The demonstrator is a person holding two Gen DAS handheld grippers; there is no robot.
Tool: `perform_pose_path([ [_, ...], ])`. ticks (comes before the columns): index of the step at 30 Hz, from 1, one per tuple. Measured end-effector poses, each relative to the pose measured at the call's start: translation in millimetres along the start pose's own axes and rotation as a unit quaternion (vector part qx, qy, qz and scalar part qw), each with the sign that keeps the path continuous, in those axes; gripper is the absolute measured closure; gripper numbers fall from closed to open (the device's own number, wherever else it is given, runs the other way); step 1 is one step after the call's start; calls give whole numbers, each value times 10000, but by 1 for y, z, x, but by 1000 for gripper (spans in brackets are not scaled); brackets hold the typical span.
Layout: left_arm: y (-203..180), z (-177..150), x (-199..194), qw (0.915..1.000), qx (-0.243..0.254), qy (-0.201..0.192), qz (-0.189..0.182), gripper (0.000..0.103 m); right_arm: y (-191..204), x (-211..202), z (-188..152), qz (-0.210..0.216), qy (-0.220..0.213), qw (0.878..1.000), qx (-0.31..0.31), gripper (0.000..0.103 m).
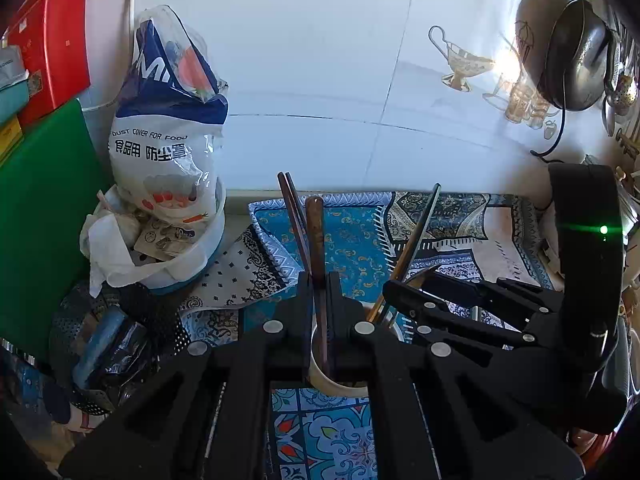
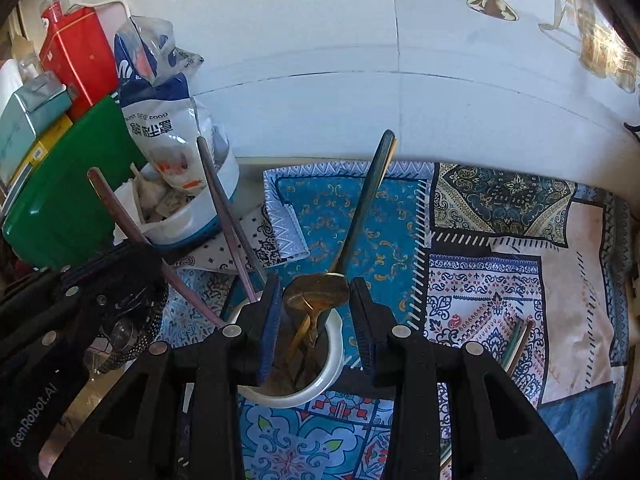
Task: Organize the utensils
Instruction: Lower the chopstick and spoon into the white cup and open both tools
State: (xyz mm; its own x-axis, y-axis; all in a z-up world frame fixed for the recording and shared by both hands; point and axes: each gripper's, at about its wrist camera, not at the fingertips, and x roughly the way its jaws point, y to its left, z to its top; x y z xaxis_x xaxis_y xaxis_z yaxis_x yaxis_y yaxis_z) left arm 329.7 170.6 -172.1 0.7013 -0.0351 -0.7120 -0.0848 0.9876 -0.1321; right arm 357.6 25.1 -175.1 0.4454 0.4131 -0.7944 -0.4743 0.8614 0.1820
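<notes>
Utensils (image 2: 362,208) stand in white cup (image 2: 332,364); left tongs (image 1: 320,292) clamp brown handle (image 1: 316,232).

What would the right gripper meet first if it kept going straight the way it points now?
Probably the blue patterned cloth lying just past the white cup, which sits beneath the right gripper rather than ahead. The gold spoon in its grip moves with it. Depth is unclear.

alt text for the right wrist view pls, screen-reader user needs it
The right gripper holds a gold spoon by its bowl, handle pointing up, over a white cup on a patterned cloth. Chopsticks lean out of the cup at left, beside the left gripper.
</notes>
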Motion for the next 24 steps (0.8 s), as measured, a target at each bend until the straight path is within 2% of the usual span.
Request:
perform_pose_path([
  [7, 4, 4, 11, 9996, -39, 274, 73, 99, 3, -2, 7, -58, 94, 9999, -124, 71],
  [16, -10, 7, -9, 9998, 45, 104, 144, 97, -5, -38, 5, -53, -173, 9995, -275, 71],
  [21, -30, 11, -25, 9999, 101, -57, 91, 96, -20, -66, 2, -123, -403, 9987, -276, 70],
  [24, -46, 14, -34, 9997, 153, -176, 21, 92, -32, -84, 0, -184, -544, 9980, -265, 70],
])
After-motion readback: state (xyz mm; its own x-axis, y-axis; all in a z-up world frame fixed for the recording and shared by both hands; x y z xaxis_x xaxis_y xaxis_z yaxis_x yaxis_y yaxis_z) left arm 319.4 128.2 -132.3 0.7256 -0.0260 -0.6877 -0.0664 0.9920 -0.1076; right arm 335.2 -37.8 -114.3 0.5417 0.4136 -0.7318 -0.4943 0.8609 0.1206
